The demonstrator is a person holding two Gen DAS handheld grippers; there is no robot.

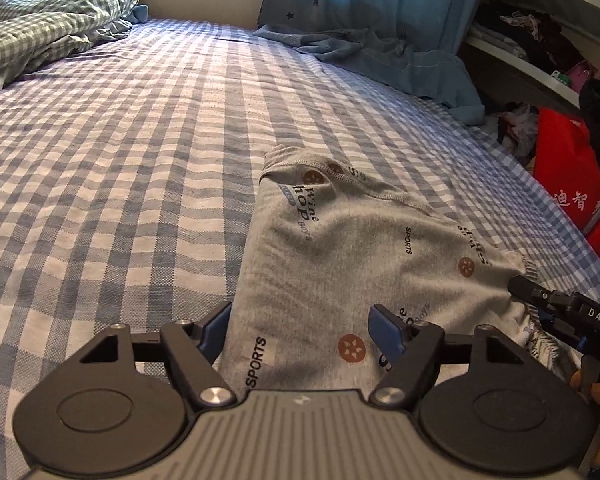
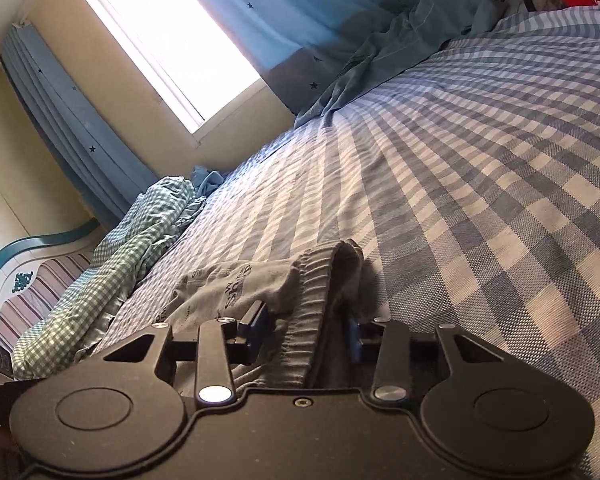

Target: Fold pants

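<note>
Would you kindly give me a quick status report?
Left gripper open over pants. Right gripper around waistband, grip unclear. Nothing in the way.

Daylight floods through the overexposed white window [image 2: 168,36], blown out with glare. The blue-and-white checked bed sheet [image 1: 120,152] is evenly lit, sharp. Strong fisheye bending at edges; corners dark.

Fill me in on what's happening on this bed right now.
A person with a handheld gripper in each hand is folding grey printed pants on a blue checked bedsheet. The pants already lie partly folded. The left gripper is open, its fingers either side of the near end of the cloth without pinching it. The right gripper has the gathered elastic waistband between its fingers, though a firm clamp cannot be confirmed. A rumpled green checked quilt lies at the far side of the bed.
</note>
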